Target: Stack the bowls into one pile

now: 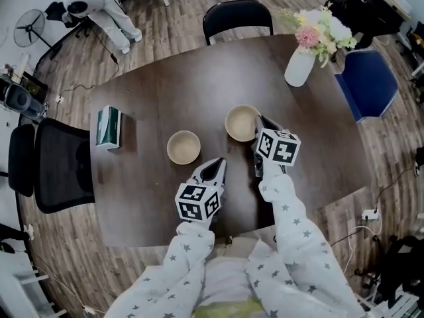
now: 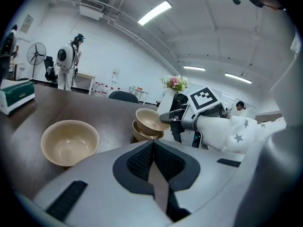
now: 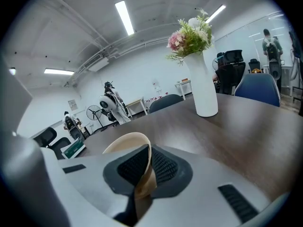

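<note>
The right gripper (image 1: 260,122), right of centre in the head view, has its fingers (image 3: 166,166) pinching the rim of a tilted beige bowl (image 1: 240,122); in the left gripper view that bowl hangs just over a second bowl (image 2: 142,135) on the table (image 1: 165,85) (whether the two touch is unclear); a third bowl (image 1: 183,146) stands alone to the left; the left gripper (image 1: 218,163), at lower centre, has its fingers pressed together on nothing.
</note>
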